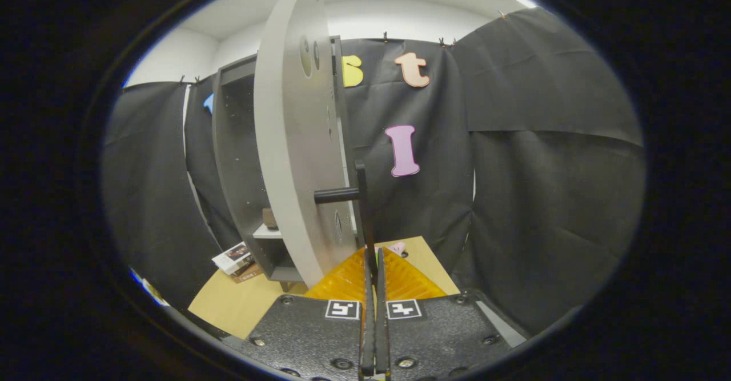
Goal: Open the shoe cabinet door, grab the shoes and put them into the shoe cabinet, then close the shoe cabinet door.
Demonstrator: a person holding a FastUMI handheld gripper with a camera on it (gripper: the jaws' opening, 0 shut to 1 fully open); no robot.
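Observation:
The grey shoe cabinet point(240, 158) stands on the wooden table point(240, 307), left of my fingers. Its light grey door point(291, 141) is swung out and I see it almost edge-on, just ahead. A black bar handle point(361, 198) stands off the door on a short post. My gripper point(374, 260) is shut on the lower end of that bar, with both fingers point(349, 281) pressed together around it. A small pink thing point(398, 248), perhaps part of a shoe, lies on the table just beyond the fingertips. Most of it is hidden.
Inside the cabinet a pale shelf point(267, 232) carries a small brown object point(269, 218). Booklets point(235, 258) lie on the table by the cabinet's foot. Black cloth walls close in behind and to the right.

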